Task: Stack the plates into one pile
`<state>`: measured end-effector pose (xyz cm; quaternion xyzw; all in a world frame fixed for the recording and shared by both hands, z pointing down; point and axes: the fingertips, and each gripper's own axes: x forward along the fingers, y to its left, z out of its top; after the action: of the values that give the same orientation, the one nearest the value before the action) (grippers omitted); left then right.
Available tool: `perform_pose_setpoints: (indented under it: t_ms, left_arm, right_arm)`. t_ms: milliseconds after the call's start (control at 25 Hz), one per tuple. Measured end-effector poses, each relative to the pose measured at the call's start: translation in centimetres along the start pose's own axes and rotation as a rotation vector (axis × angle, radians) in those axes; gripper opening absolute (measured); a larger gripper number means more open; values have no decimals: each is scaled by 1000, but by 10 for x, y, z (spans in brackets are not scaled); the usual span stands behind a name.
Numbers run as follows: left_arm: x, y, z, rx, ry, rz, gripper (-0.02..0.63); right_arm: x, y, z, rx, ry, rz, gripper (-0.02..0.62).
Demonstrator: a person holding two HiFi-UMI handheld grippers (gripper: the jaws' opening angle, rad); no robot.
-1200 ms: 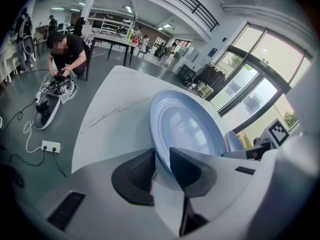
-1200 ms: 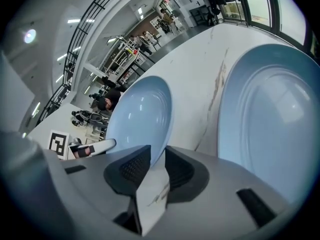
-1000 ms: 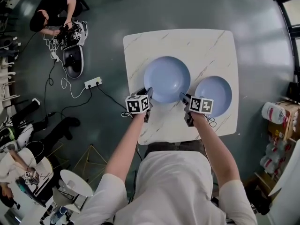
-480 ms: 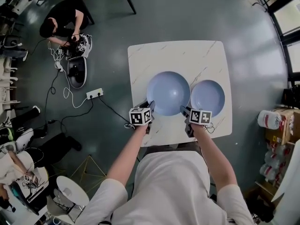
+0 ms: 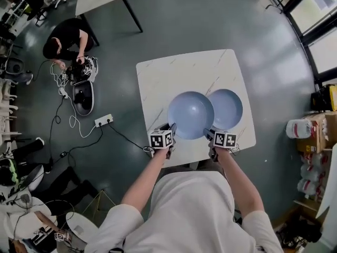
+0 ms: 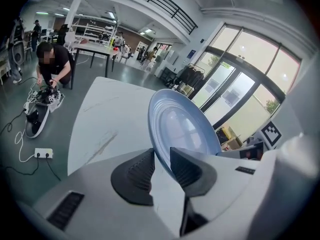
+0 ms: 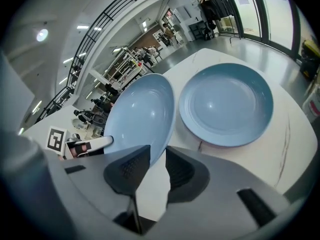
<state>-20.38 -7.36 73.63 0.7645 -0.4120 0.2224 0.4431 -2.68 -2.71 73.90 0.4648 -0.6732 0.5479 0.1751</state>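
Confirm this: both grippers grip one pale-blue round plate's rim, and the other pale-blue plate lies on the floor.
Wrong place: the head view shows the other pale-blue round plate lying on the white marbled table, beside the held plate.

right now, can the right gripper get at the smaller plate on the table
Probably not yet: the right gripper is shut on the larger plate. The smaller plate lies uncovered just beyond.

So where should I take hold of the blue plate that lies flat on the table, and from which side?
Grip the flat plate by its thin upturned rim at the near right edge, one of the jaws above, one below. It lies flat on the table, and the held plate crowds its left side, so the right is probably freer.
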Motion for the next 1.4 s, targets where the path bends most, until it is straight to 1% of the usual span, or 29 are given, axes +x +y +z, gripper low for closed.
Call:
perform_pose_setpoints:
  t_ms: [280, 640, 880, 1000, 1200, 1400]
  left_arm:
    - [9, -34, -13, 49, 45, -39, 104]
    - [33, -80, -17, 102, 87, -81, 106]
    - [50, -111, -22, 131, 134, -68, 108]
    - [59, -124, -23, 135, 147, -66, 110]
    - [73, -139, -28, 140, 182, -34, 118]
    - [92, -148, -31, 118, 214, -5, 120]
  right_arm:
    - [-31, -23, -18, 43, -38, -33, 110]
    - [-66, -57, -18, 87, -76, -66, 112]
    - [-82, -89, -20, 123, -65, -60, 112]
    - [-86, -103, -16, 125, -52, -52, 112]
    - [-93, -126, -5, 123, -27, -49, 112]
    - [-92, -149, 0, 146, 4, -42, 112]
